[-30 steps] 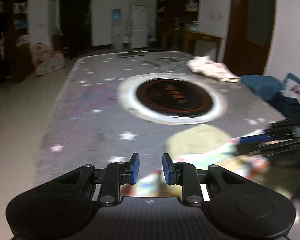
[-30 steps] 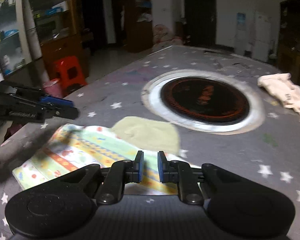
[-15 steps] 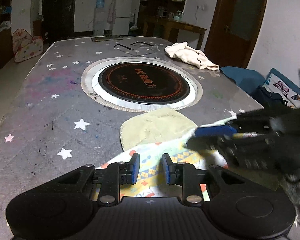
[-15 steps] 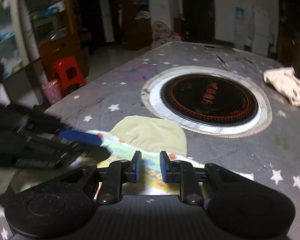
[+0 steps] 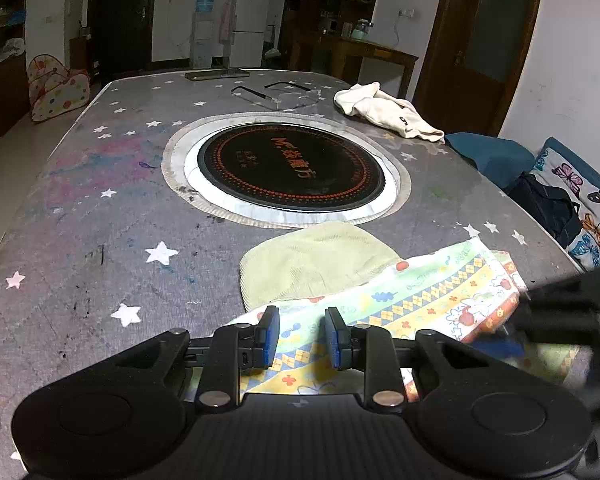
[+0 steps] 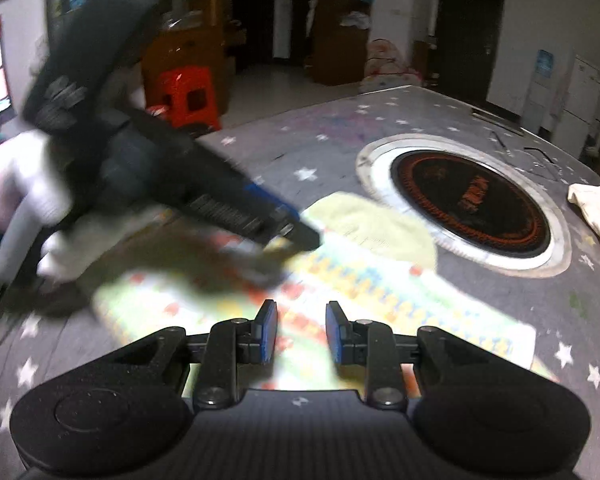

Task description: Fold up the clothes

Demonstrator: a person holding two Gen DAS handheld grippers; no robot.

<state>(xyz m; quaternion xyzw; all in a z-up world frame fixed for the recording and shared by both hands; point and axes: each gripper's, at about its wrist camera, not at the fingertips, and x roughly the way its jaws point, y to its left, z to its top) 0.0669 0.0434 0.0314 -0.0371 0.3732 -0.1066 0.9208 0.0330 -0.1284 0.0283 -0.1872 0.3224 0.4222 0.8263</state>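
Note:
A colourful patterned cloth [image 5: 420, 296] lies flat on the star-print table near its front edge, with a pale green cloth [image 5: 316, 264] partly under its far side. My left gripper [image 5: 301, 338] is open just above the patterned cloth's left part, with nothing between its fingers. My right gripper [image 6: 301, 332] is open too, low over the patterned cloth [image 6: 400, 300]. In the right wrist view the left gripper [image 6: 300, 236] is blurred, its tip over the cloth's far edge beside the green cloth [image 6: 372, 228]. The right gripper [image 5: 560, 320] shows as a dark blur at the cloth's right end.
A round black hotplate [image 5: 292, 168] is set into the grey table [image 5: 100, 240]. A crumpled white garment [image 5: 388, 110] lies at the far right, with glasses [image 5: 276, 96] behind the hotplate. A sofa with bags [image 5: 548, 204] lies right of the table, a red stool [image 6: 188, 96] left.
Both grippers have come in over the patterned cloth from its two ends. The right gripper's jaws have opened a little wider. The left gripper is in fast motion in the right wrist view.

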